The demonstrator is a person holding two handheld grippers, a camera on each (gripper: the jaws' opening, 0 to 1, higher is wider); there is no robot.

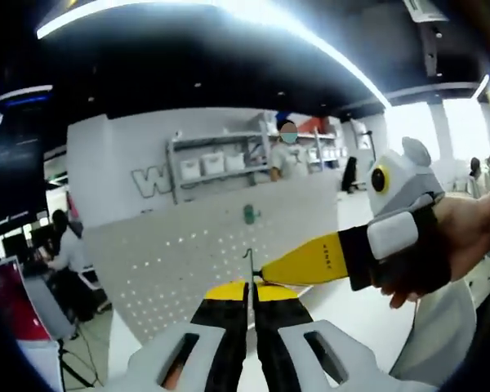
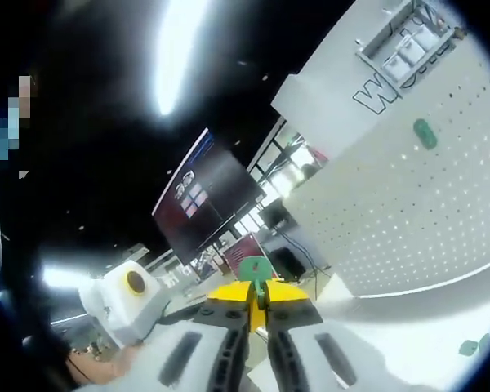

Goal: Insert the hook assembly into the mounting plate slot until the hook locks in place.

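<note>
While we hold both grippers up before the pegboard, the scene reads:

Left gripper (image 1: 248,304): our jaws pinched together on a thin wire hook (image 1: 247,260) that sticks up between the tips.

Right gripper (image 2: 254,304): our jaws clenched on a green plate (image 2: 254,268); in the left gripper view its yellow tips (image 1: 265,273) sit just beside the hook.

Pegboard (image 1: 220,237): white, perforated, beyond the grippers, with another green plate (image 1: 249,214) mounted on it.

Far: shelves (image 1: 216,159) and a person (image 1: 287,155).
</note>
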